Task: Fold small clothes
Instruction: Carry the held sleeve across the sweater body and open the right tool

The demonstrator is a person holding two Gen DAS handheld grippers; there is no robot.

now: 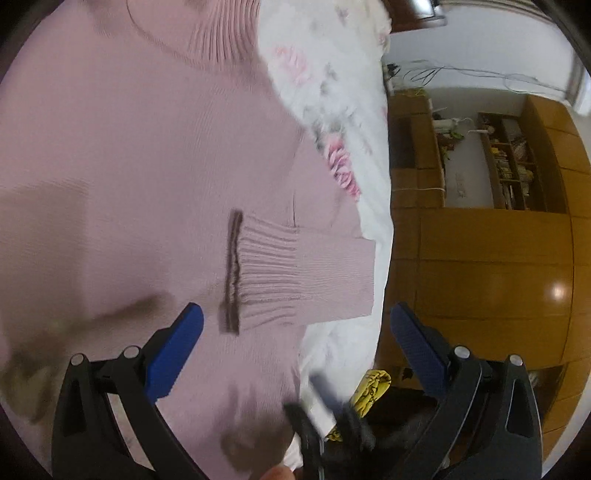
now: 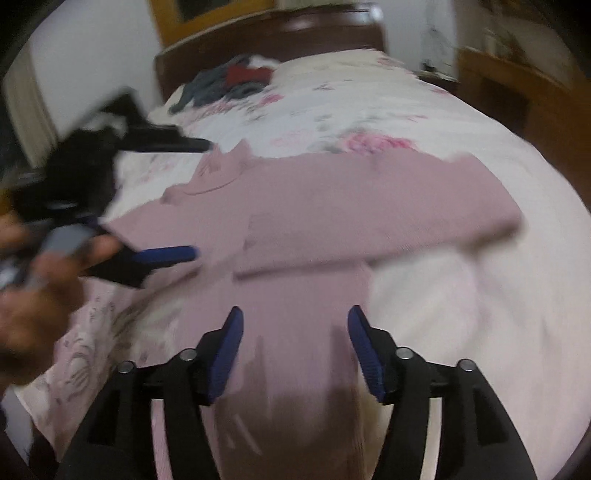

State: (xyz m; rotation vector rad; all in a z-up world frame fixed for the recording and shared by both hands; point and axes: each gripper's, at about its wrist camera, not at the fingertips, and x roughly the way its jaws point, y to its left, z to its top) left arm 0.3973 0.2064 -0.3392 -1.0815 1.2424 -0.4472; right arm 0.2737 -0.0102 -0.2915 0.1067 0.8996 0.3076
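Floral-sheeted bed (image 2: 369, 107), dark headboard (image 2: 295, 26), seemingly wooden cabinets (image 1: 480, 258), white walls (image 1: 480, 48).

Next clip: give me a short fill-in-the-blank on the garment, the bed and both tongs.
1. The ribbed knit sweater lying flat is ____ in colour.
2. It lies on a white bedspread printed with ____.
3. The left tongs and right tongs both stand ____, gripping nothing.
4. The sleeve cuff folded across the body has a ____ edge.

Missing words: pink; flowers; open; dark
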